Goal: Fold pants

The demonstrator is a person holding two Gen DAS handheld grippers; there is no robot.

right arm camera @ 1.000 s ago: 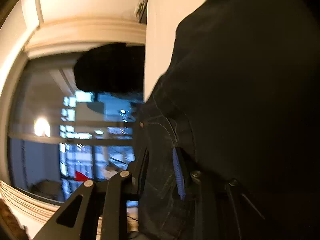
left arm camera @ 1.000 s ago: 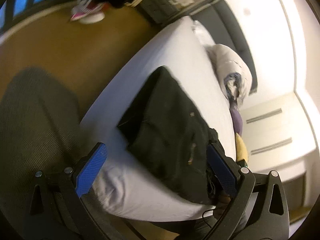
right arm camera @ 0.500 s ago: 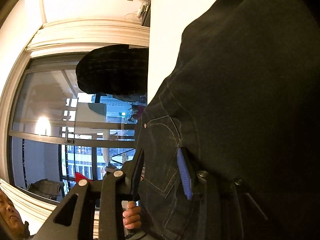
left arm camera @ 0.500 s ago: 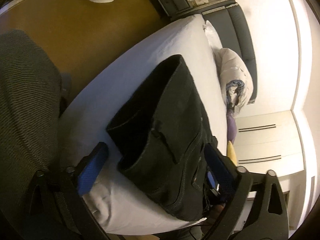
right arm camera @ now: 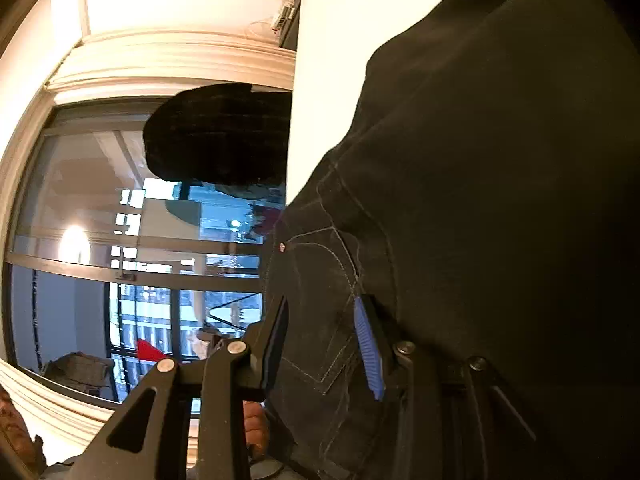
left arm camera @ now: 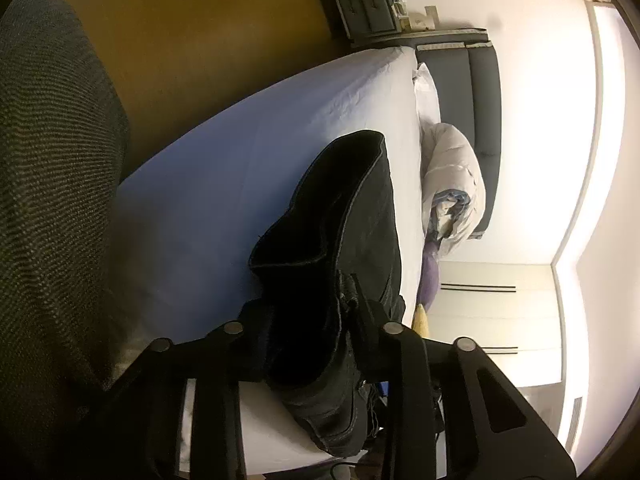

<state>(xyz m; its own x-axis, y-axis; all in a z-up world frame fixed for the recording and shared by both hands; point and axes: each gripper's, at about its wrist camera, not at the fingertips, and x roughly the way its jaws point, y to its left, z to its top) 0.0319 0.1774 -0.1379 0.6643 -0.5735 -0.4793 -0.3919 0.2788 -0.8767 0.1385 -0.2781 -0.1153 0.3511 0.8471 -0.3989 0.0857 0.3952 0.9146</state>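
**Bedroom, both jaws on the black jeans**

Brown floor and a dark woven chair back [left arm camera: 52, 200] fill your left; right of them the white-sheeted bed [left arm camera: 248, 168] carries the black jeans [left arm camera: 352, 216], with a crumpled white duvet [left arm camera: 452, 176] further right by the headboard.

Your left gripper [left arm camera: 308, 332] has just been closing its jaws, and they now pinch a thick fold at the near end of the jeans. The garment's long axis runs straight away from those jaws, up the bed.

In the right wrist view, a dark window [right arm camera: 120, 260] sits left; your right gripper [right arm camera: 320, 340] has its jaws clamped on the denim beside the stitched pocket. Both hands grip the near end, so the coming fold looks set to travel along that axis.
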